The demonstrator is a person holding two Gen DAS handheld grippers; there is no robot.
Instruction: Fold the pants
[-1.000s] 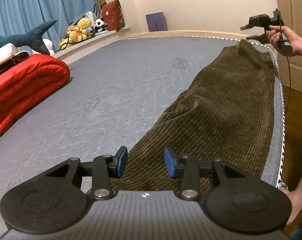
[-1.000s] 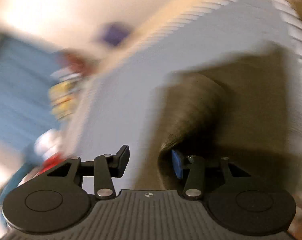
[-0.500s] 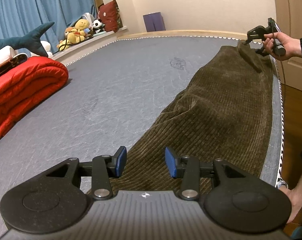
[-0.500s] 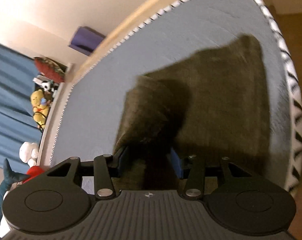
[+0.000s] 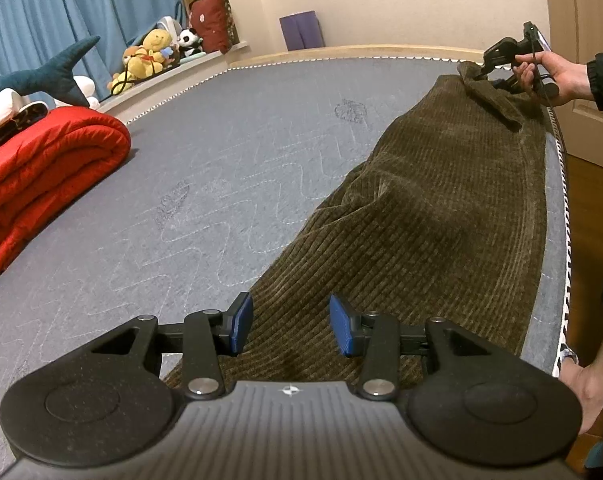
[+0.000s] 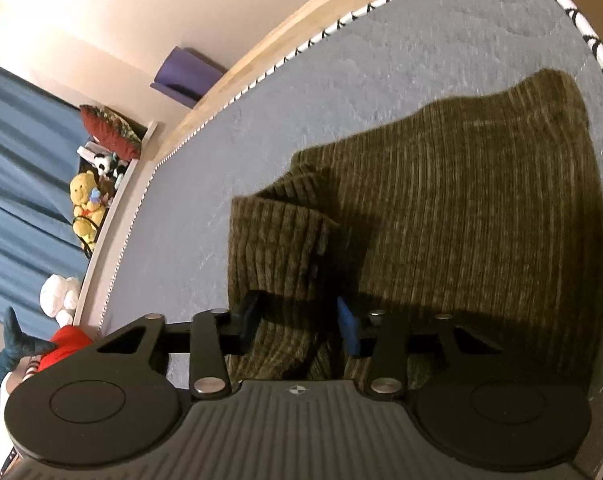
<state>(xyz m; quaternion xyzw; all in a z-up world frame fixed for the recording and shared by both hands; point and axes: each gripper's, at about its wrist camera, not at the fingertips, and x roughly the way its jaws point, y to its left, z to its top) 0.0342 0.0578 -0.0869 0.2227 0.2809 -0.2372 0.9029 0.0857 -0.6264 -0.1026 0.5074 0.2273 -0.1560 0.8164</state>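
Dark olive corduroy pants (image 5: 441,208) lie stretched along the right side of a grey mattress (image 5: 221,160). My left gripper (image 5: 289,324) hovers over their near end, blue pads apart, with only flat cloth beneath. At the far end a hand (image 5: 553,74) holds my right gripper (image 5: 487,70), and the cloth peaks up into it. In the right wrist view the right gripper (image 6: 297,320) has a raised fold of the pants (image 6: 461,200) between its jaws, which are closing on it.
A rolled red duvet (image 5: 41,168) lies at the mattress's left edge, with a plush shark (image 5: 53,76) and soft toys (image 5: 145,56) behind it. The pants run close to the mattress's right edge (image 5: 557,200). A person's bare foot (image 5: 589,384) stands on the wooden floor there.
The right gripper has come down toward the mattress with the pants' far end, and the lifted fold has sunk lower. Its jaws stand narrower. The left gripper has stayed in place.
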